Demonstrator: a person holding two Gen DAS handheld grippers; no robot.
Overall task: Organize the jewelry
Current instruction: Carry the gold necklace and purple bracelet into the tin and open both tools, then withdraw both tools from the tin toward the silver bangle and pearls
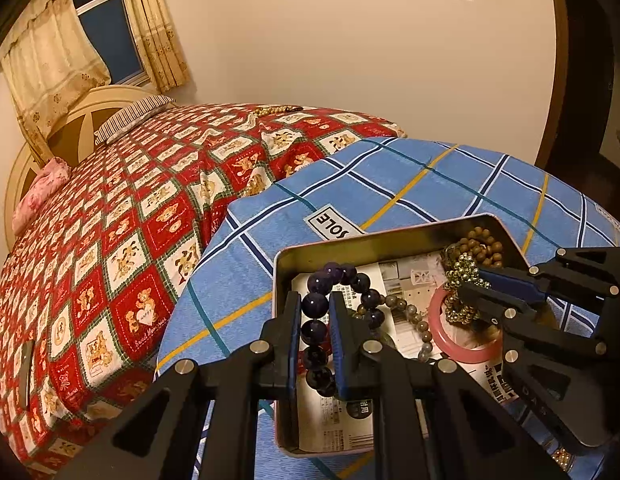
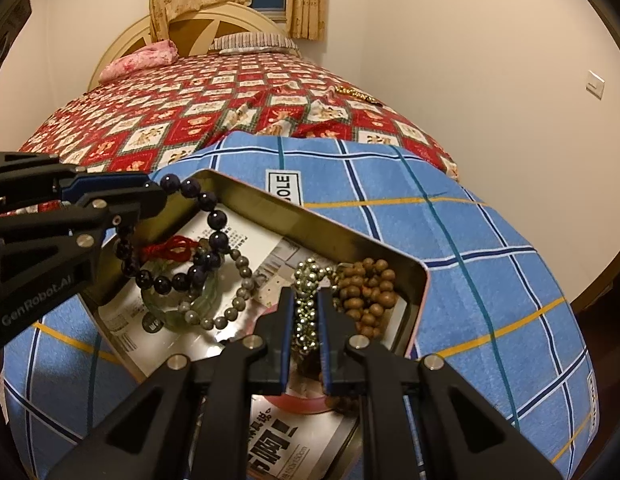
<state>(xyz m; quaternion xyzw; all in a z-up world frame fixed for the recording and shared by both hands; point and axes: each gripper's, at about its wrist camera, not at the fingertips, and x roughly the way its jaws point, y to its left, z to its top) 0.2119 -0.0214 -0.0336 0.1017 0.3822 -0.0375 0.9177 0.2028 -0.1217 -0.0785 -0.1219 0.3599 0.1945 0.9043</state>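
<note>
A metal tin (image 1: 390,236) (image 2: 310,216) lined with newspaper sits on a blue checked towel (image 1: 390,176). My left gripper (image 1: 315,308) is shut on a dark purple bead bracelet (image 1: 315,304) (image 2: 214,216), held partly lifted at the tin's left edge. My right gripper (image 2: 306,312) (image 1: 468,294) is shut on a gold bead chain (image 2: 306,300) (image 1: 462,276) over the tin's right side. In the tin lie a brown wooden bead bracelet (image 2: 366,292), a grey bead bracelet (image 2: 238,292), a pink bangle (image 1: 462,344), a green bangle (image 2: 198,300) and a red cord (image 2: 174,246).
The towel lies on a bed with a red bear-print cover (image 1: 150,208). Another gold bead string (image 2: 356,94) lies far off on the cover. Pillows (image 2: 254,42) and a headboard stand at the far end, a wall to the right.
</note>
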